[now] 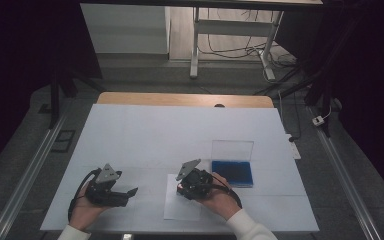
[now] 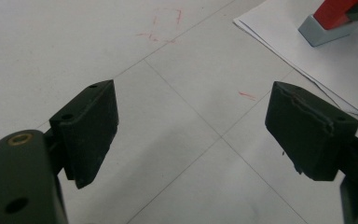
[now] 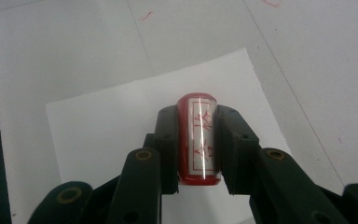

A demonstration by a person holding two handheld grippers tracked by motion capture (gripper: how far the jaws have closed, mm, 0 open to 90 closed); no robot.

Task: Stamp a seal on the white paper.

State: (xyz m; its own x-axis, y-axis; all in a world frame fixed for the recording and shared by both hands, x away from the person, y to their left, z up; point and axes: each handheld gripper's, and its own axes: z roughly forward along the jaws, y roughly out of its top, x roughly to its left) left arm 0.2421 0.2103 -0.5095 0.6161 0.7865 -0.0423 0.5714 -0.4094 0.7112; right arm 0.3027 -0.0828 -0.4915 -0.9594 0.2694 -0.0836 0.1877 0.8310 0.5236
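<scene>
A person at a white worktop point(image 1: 145, 135) works a hand-held gripper in each hand. The right hand-held gripper point(image 3: 196, 140) has its jaws closed tight on a red stamp point(image 3: 197, 140), whose clear top label bears red characters, and holds it over a white sheet of paper point(image 3: 107, 126) lying near the front edge of the worktop. In the high view, the right hand-held gripper point(image 1: 192, 186) sits above that sheet, just beside an open blue ink pad case point(image 1: 232, 172) with its clear lid raised. The left hand-held gripper point(image 2: 191, 135) rests well apart to the left, its jaws spread wide with nothing between them, over bare worktop.
</scene>
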